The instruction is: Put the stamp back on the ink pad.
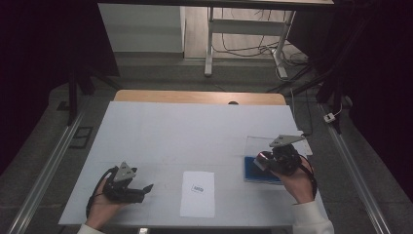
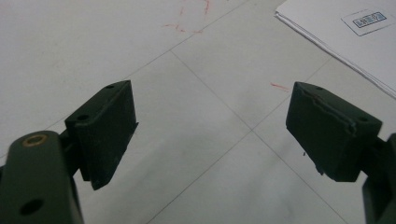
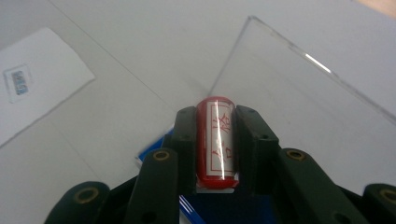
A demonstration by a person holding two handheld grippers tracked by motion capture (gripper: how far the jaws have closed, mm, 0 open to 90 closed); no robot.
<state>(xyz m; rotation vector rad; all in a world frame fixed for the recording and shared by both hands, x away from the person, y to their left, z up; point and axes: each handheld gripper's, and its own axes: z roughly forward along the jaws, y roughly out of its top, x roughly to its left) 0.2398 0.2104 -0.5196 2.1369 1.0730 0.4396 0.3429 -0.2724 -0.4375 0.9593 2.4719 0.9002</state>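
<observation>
My right gripper [image 3: 215,121] is shut on a red cylindrical stamp [image 3: 215,140] with a white label and red characters. It hangs over a blue pad [image 1: 260,171] whose clear lid [image 3: 299,107] stands open behind it. In the high view the right gripper [image 1: 265,161] sits at the table's right, above that blue pad. My left gripper [image 1: 146,188] rests low at the front left with its jaws wide apart and nothing between them; its fingers [image 2: 105,128] frame bare table. A white sheet of paper [image 1: 197,193] with a small printed label [image 1: 197,188] lies between the two hands.
A white cover [image 1: 170,136] spreads over the table, with faint red marks [image 2: 187,23] on it. The wooden table edge [image 1: 195,96] shows at the far side. Beyond it stand desk legs and cables on the floor.
</observation>
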